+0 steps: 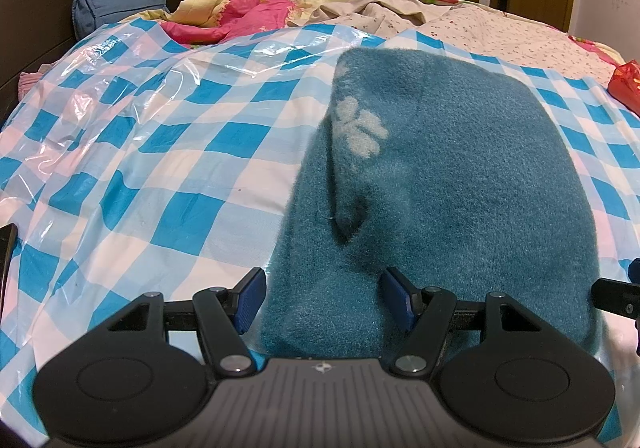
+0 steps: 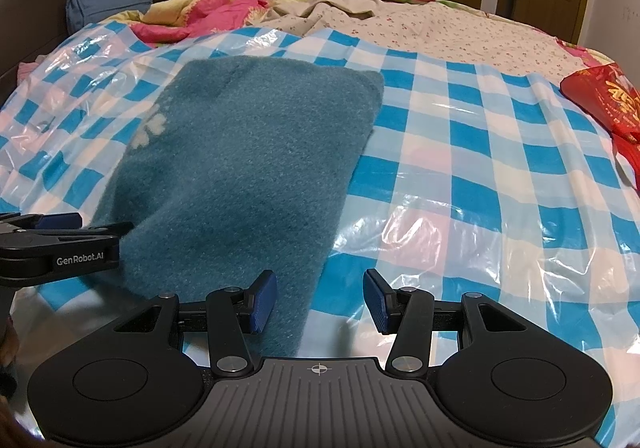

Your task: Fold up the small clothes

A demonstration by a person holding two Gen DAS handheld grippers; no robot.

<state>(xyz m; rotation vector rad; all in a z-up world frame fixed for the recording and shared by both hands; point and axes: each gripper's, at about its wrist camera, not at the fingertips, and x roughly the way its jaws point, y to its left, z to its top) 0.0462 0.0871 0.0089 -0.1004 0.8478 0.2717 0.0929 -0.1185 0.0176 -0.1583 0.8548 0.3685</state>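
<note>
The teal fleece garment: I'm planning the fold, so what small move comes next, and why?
Probably close both tools on the teal fleece garment near edge. The left tool straddles its left corner and the right tool its right corner, both open.

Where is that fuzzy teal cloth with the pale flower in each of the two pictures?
Left wrist view: the teal cloth fills the centre and right, its near end between the open fingers of the left tool.
Right wrist view: the teal cloth lies left of centre, its near corner by the right tool.
Shared landmark: the blue pillow at upper left.
</note>
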